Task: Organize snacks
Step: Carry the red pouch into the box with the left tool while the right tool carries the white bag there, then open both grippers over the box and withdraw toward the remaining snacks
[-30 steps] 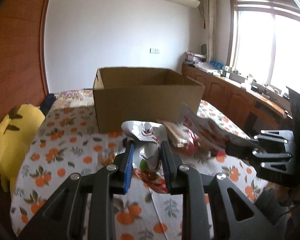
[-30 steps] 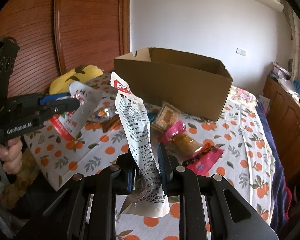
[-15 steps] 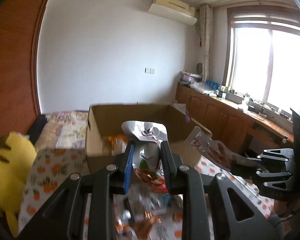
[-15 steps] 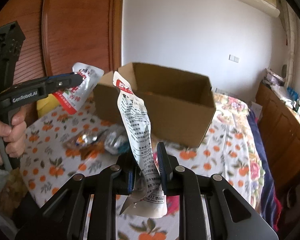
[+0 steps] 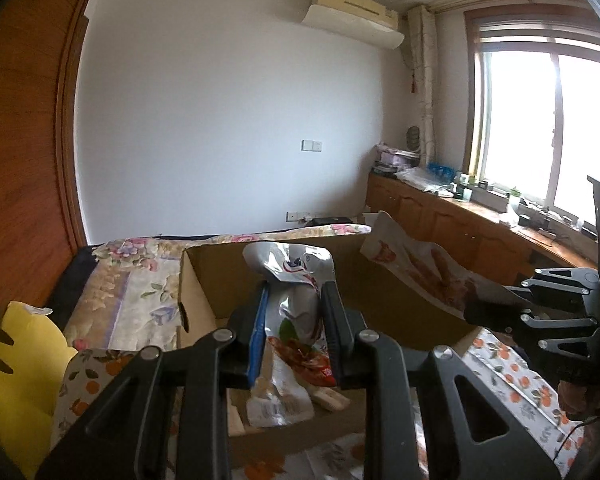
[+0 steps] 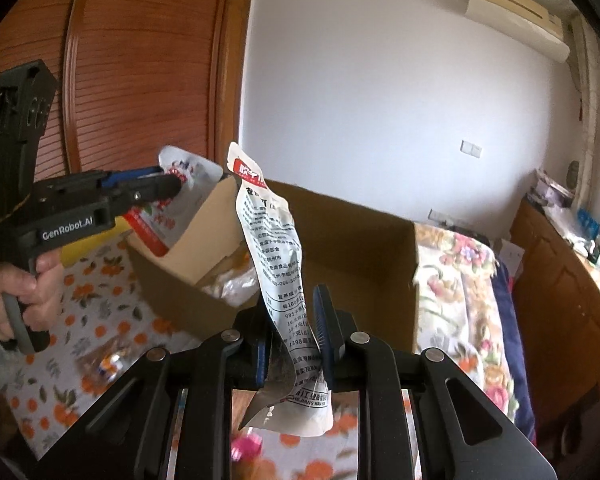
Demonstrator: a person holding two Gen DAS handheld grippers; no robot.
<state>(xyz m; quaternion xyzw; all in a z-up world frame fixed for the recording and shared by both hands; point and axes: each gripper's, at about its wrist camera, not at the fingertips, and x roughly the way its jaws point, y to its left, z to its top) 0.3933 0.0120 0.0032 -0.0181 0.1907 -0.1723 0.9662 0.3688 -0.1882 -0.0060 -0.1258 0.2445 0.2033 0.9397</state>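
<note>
Both pouches hang over the open cardboard box (image 5: 204, 280): left hand-held gripper (image 5: 294, 312) pinching the silver-red pouch (image 5: 296, 308), right hand-held gripper (image 6: 294, 340) pinching the white printed pouch (image 6: 276, 264), long axis upright.

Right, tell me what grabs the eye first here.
Two black grippers, each clamped on a snack pouch, held over an open cardboard box: the left gripper pinches a silver-and-red pouch, the right gripper a white printed pouch. Behind, a bright window glares at right.
</note>
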